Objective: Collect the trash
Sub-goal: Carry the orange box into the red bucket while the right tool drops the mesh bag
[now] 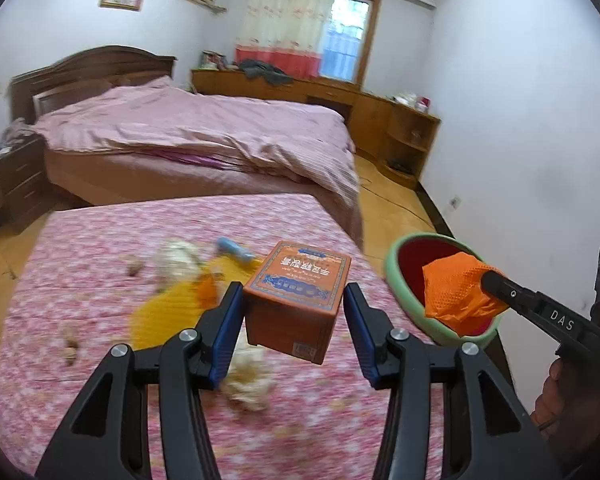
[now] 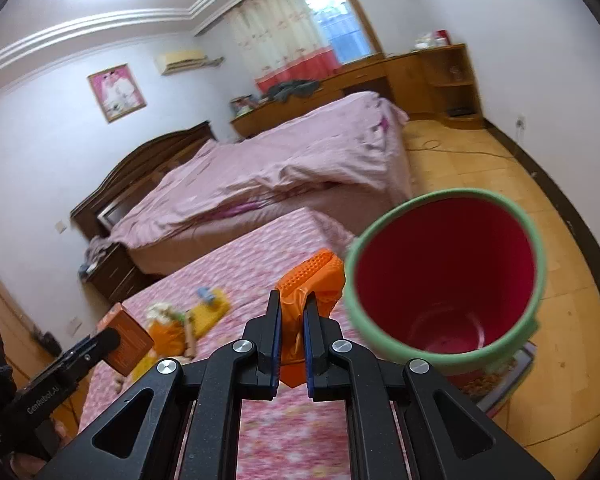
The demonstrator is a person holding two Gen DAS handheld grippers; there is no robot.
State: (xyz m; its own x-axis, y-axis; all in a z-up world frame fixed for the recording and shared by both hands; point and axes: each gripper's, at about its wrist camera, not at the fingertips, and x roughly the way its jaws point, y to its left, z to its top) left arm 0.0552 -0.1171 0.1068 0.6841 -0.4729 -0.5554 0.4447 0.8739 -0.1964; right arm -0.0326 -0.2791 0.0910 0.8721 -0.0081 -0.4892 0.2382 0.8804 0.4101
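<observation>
With our left tongs [image 1: 294, 320] pinching the orange box [image 1: 298, 300] and our right tongs [image 2: 292, 344] pinching the orange bag [image 2: 312, 280], the bin [image 2: 444, 276] at three o'clock could catch either on its rim.

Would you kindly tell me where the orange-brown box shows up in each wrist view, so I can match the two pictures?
Left wrist view: the orange-brown box sits at centre, between the left gripper fingers.
Right wrist view: the box is at lower left, at the tip of the other gripper.
Shared landmark: the green-rimmed red bin.
</observation>
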